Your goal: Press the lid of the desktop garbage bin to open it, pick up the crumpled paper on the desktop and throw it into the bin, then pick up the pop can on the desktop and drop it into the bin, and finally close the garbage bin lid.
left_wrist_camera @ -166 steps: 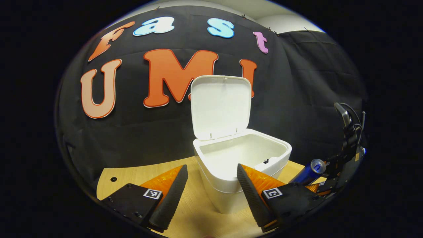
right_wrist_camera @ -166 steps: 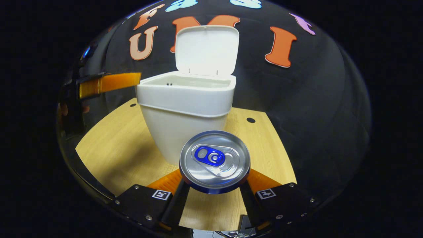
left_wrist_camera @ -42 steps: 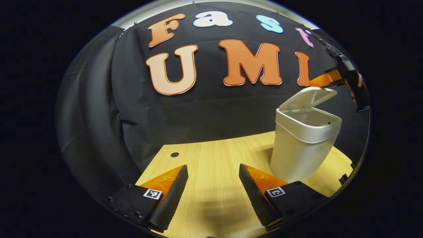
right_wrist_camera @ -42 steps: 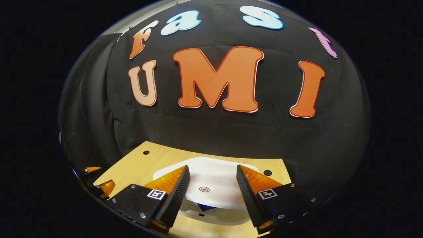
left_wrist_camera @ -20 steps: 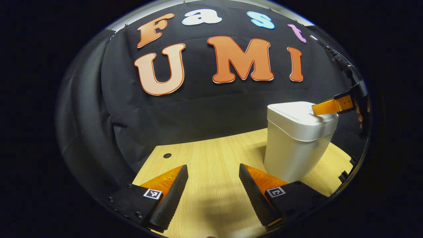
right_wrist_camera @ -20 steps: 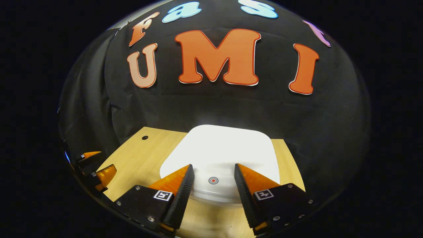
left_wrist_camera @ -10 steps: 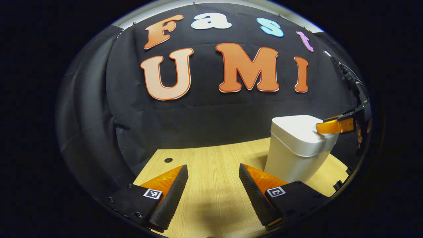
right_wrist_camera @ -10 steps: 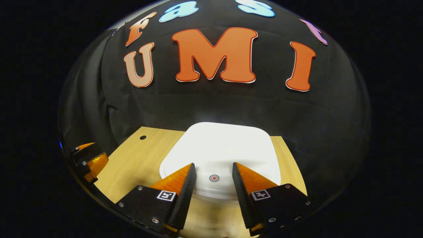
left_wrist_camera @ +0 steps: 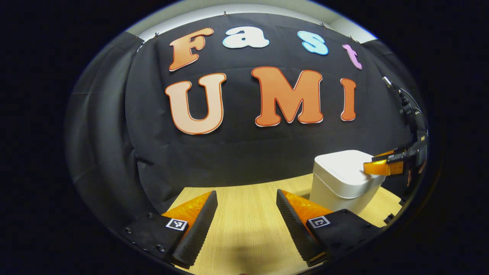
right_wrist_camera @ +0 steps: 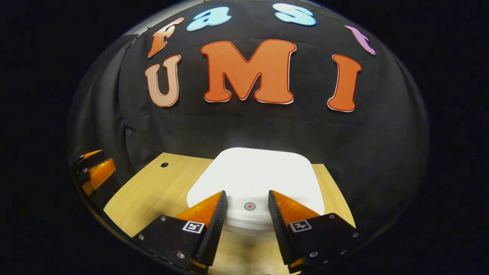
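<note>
A: Status check. The bin (left_wrist_camera: 344,179) stands toward the right edge of the table (left_wrist_camera: 248,229) in the left gripper view, its lid (right_wrist_camera: 256,175) lying flat on the rim. I judge this the last step, closing the lid.

B: Agreed. Right gripper (right_wrist_camera: 246,204) sits just over the lid's near edge, fingers parted a moderate gap with nothing between them, straddling the red dot mark (right_wrist_camera: 249,206). Whether a fingertip touches the lid, I cannot tell.

A: Left gripper (left_wrist_camera: 246,214)?

B: Jaws wide apart, holding nothing, low over the bare near part of the table, well apart from the bin.

A: Paper and can?

B: Neither lies on the table; presumably inside the bin, though the lid hides the contents.

A: Next move?

B: If the latch has caught, lift the right gripper straight up and back. Caution: a downward push on that dot could spring the lid open.

A: Clearance?

B: Open table left of the bin; back edge meets the cloth wall (left_wrist_camera: 229,152) close behind it.
</note>
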`<act>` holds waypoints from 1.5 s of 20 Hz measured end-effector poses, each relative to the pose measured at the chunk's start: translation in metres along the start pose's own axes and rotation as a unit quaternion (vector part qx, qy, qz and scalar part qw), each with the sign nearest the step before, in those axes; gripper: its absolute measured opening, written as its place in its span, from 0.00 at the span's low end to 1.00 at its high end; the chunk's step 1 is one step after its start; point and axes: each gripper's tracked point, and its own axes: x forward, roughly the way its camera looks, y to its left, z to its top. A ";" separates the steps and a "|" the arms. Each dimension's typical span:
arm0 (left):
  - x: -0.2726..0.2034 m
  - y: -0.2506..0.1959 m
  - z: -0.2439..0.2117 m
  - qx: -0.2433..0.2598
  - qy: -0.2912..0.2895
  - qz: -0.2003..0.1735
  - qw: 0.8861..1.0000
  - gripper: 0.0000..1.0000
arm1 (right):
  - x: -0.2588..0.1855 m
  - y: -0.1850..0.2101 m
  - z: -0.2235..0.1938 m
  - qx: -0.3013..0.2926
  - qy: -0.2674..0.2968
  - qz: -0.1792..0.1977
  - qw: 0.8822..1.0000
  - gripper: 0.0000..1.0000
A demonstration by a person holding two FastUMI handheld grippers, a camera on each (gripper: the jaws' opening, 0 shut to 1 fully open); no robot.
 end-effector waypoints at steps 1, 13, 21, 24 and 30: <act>-0.001 0.001 0.006 -0.003 -0.007 0.002 1.000 0.99 | -0.002 0.004 0.000 -0.003 -0.006 0.002 1.000 0.72; -0.007 0.009 0.043 -0.005 -0.073 0.035 0.997 1.00 | -0.020 0.027 0.027 -0.014 -0.105 -0.004 0.994 0.96; -0.012 0.013 0.042 -0.002 -0.080 0.054 0.995 1.00 | -0.022 0.039 0.031 -0.040 -0.127 0.002 0.991 0.96; -0.010 0.008 0.041 0.000 -0.084 0.050 0.995 1.00 | -0.020 0.042 0.032 -0.041 -0.127 0.006 0.991 0.97; -0.006 0.005 0.042 0.003 -0.085 0.049 0.995 1.00 | -0.017 0.049 0.035 -0.043 -0.129 0.015 0.991 0.98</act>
